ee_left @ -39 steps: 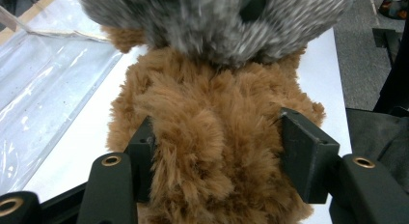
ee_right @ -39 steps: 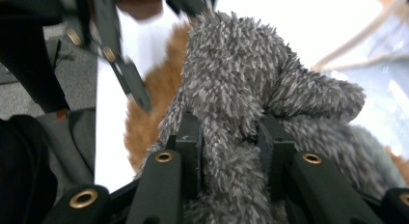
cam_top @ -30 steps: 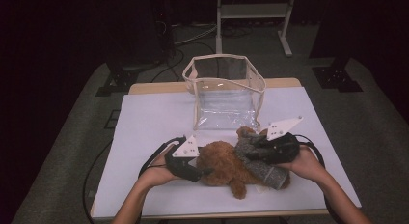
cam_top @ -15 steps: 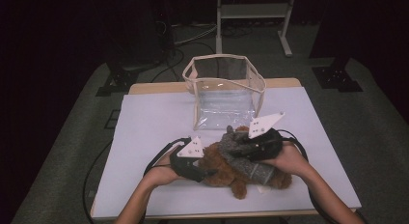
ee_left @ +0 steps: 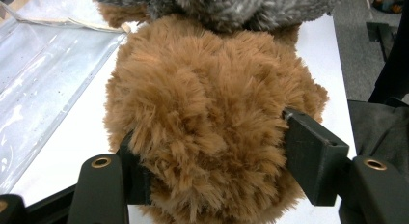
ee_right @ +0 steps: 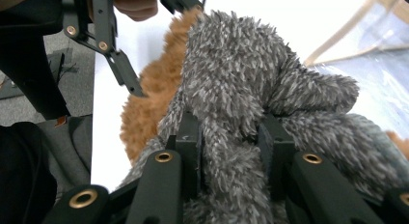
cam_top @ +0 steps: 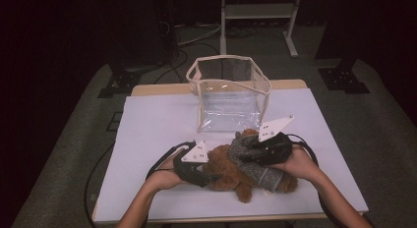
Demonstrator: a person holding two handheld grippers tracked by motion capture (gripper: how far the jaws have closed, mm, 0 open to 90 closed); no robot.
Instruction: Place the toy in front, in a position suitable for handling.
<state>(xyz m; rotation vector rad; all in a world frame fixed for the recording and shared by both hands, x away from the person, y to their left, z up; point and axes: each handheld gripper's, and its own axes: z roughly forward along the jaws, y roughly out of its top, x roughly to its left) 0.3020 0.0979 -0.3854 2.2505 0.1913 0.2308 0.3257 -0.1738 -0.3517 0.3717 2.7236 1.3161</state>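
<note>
I have the brown plush bear (cam_top: 228, 166) lying just in front of the clear bag (cam_top: 230, 93), my left gripper (ee_left: 212, 161) clamped on its head. My right gripper (ee_right: 229, 137) pinches a fold of its grey sweater (cam_top: 255, 161), so I judge I'm mid-dressing; next I'd tug the sweater further down the body.

Brown plush toy (ee_left: 212, 132) squeezed between the left tool's (ee_left: 212, 166) 2 jaws.

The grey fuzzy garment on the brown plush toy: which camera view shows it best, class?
The right gripper view: the grey garment fills the frame, a fold pinched in the right claw. The high view shows it small on the plush toy; the left gripper view shows just its edge at the top.
</note>
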